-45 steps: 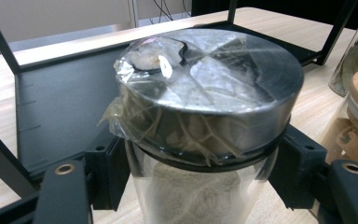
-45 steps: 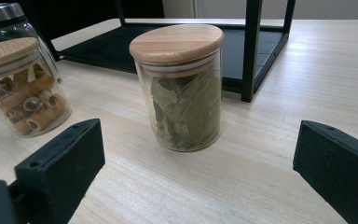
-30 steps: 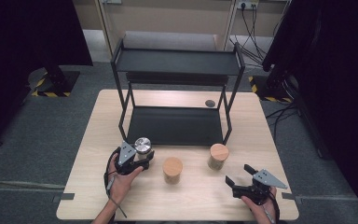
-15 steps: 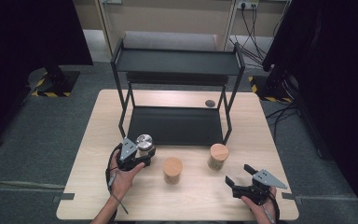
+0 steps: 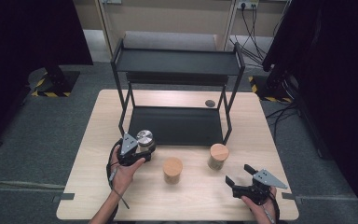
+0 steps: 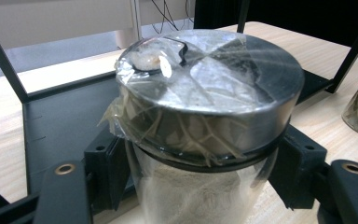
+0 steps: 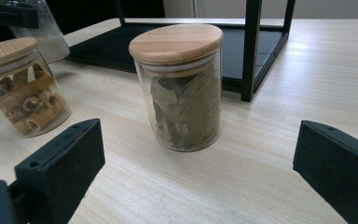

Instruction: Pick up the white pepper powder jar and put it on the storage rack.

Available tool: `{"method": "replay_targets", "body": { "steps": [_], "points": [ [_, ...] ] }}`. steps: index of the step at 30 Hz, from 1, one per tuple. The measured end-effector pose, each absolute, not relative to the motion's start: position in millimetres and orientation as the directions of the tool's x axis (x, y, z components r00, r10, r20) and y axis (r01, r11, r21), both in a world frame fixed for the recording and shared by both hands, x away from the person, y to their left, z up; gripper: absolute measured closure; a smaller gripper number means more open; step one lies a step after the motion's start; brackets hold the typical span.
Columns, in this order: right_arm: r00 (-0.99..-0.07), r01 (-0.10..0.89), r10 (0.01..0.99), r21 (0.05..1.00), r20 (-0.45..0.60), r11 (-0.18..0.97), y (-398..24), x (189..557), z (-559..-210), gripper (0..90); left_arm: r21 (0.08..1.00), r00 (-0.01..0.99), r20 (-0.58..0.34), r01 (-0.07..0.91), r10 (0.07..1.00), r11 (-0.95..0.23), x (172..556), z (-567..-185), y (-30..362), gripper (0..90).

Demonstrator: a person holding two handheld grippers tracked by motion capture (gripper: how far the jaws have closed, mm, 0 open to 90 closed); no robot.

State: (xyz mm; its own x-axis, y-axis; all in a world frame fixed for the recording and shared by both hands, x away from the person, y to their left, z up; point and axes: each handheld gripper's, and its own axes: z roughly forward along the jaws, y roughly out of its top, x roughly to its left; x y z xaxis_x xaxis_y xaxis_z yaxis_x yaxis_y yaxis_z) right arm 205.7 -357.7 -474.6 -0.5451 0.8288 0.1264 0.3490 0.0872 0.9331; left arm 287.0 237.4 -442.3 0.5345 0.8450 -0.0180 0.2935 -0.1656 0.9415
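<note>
Left claw [image 5: 142, 148] was clamped on the steel-lidded jar [image 5: 145, 138], just in front of the rack's bottom shelf [image 5: 177, 125]. Glass was slick and the grip sat high under the lid, so it might have slipped or clipped the frame. Right claw [image 5: 242, 176] waited wide open, facing the bay-leaf jar [image 7: 179, 88]

Ahead of my left gripper [image 5: 142, 148]: black shelf rack [image 5: 177, 123], its post close.
Between my hands: cinnamon jar [image 5: 172, 170], leaf jar [image 5: 218, 156], gap between them.
Near table edge [image 5: 186, 212]: open wood.
</note>
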Motion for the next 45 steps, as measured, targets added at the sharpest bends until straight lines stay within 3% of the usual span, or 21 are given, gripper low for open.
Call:
{"method": "replay_targets", "body": {
  "steps": [45],
  "points": [
    [-0.545,0.349,0.828,0.933,0.129,0.084,-358,206,-475,2.5,0.937,0.494,-0.029,0.317,0.869,-0.149,315,-438,235,31.1]
  ]
}}
